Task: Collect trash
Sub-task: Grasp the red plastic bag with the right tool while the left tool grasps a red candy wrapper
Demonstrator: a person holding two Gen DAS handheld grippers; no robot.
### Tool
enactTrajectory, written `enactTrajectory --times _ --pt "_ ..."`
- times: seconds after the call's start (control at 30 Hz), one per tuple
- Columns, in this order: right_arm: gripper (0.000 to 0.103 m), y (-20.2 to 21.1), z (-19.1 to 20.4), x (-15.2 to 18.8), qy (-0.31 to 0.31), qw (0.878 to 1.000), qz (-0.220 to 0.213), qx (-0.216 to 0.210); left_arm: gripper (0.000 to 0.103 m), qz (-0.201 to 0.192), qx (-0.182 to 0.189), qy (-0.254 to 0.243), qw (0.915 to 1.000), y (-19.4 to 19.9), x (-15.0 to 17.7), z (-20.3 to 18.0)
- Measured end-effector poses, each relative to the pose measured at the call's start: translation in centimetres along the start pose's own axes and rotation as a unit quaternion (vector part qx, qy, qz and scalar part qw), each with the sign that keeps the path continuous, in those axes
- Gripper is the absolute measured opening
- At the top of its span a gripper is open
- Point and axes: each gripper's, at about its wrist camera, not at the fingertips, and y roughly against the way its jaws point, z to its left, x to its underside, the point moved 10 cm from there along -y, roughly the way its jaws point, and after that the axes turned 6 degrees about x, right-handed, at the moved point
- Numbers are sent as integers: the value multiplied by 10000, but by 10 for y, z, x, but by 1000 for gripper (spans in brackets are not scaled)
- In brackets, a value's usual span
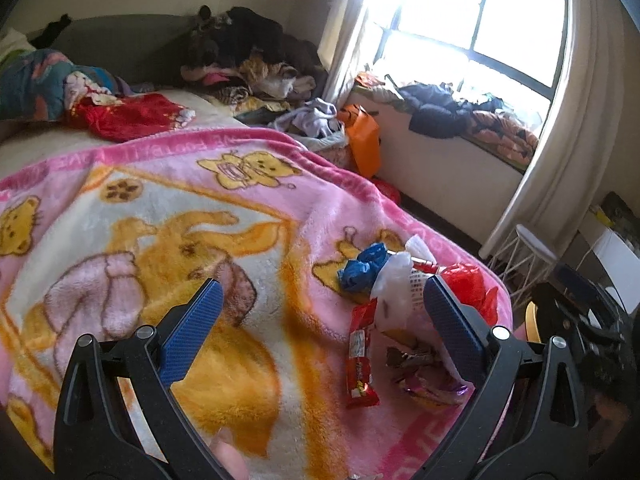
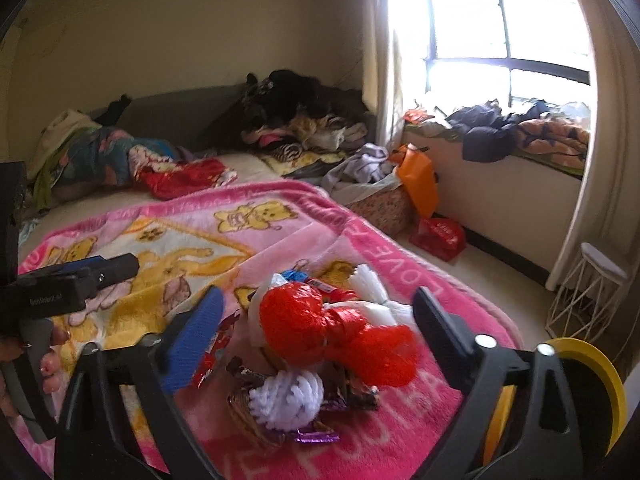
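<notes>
A heap of trash lies on the pink cartoon blanket (image 1: pixel 168 216) near the bed's right edge. It holds a red plastic bag (image 2: pixel 320 320), a white foam net (image 2: pixel 288 398), a red snack wrapper (image 1: pixel 360 356), a crumpled blue piece (image 1: pixel 360 266), a white plastic bag (image 1: pixel 394 280) and brown and purple wrappers (image 1: pixel 420 372). My left gripper (image 1: pixel 324 292) is open, just left of the heap, its right finger by the white bag. My right gripper (image 2: pixel 316 304) is open above the heap, with the red bag between its fingers. The left gripper also shows at the left of the right wrist view (image 2: pixel 76 280).
Clothes are piled at the head of the bed (image 2: pixel 296 120) and on the window ledge (image 2: pixel 500 128). An orange bag (image 2: pixel 418 182) and a red bag (image 2: pixel 440 234) sit on the floor beside the bed. A white wire stool (image 2: pixel 588 296) stands by the curtain. A yellow round object (image 2: pixel 580 392) is at the right.
</notes>
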Motion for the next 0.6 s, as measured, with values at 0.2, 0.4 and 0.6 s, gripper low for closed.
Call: enactTrajectory --times 0.2,0.4,0.6 --pt "57 -29 3 4 -55 9982 521 -280 92 504 48 -67 9987 -33 15 2" --pt "39 -51 12 9 62 9952 871 -448 75 987 281 -72 9947 -67 38 -13" --pt "6 -63 20 21 111 9926 1068 -561 59 1382 527 109 9889 -90 59 -19"
